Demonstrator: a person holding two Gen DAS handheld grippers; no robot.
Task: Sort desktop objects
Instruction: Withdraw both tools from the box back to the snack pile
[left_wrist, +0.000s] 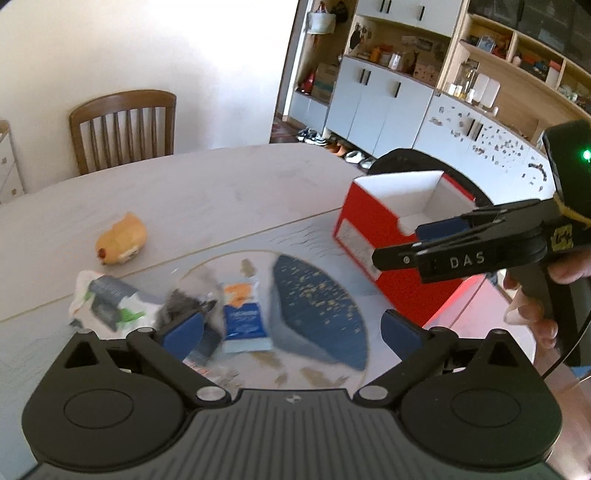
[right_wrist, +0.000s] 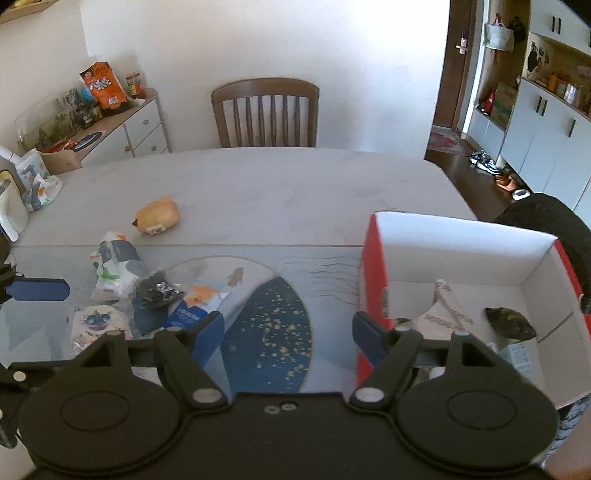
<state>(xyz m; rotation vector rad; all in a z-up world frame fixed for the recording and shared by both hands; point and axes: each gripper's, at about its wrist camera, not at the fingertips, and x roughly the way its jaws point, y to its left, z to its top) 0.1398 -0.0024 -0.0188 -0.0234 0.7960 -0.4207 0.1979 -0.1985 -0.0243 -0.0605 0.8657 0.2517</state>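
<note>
Left gripper (left_wrist: 291, 326) — jaws spread wide, nothing between the blue pads — hangs above a cluster of small packets on the patterned mat (left_wrist: 321, 317). Just beyond its left pad (left_wrist: 183, 332) lie a dark crumpled wrapper (left_wrist: 181, 306) and a blue-and-orange sachet (left_wrist: 243, 314); farther left, a white pouch with grey and green print (left_wrist: 107, 301). These items are blurred in the left wrist view.

Right gripper (right_wrist: 288, 332) — jaws likewise apart and empty — hangs over the mat's dark blue, gold-speckled patch, its right pad (right_wrist: 367, 334) close to the near corner of the red cardboard box (right_wrist: 373, 266); whether they touch cannot be told. In the left wrist view this gripper appears side-on above the box's near wall, held by a hand (left_wrist: 535, 314).

The box, red outside and white inside, stands open on the mat's right side. It contains a white crumpled packet (right_wrist: 443, 314), a dark olive wrapper (right_wrist: 511, 323) and a small pale printed item near the front; other contents are hidden behind the gripper.

A white packet with a blueberry picture (right_wrist: 98, 325) lies at the cluster's near edge. Well apart, on the bare table (right_wrist: 277, 184), rests a tan bun-shaped toy (right_wrist: 157, 216). A wooden chair (right_wrist: 264, 112) stands at the far side.
</note>
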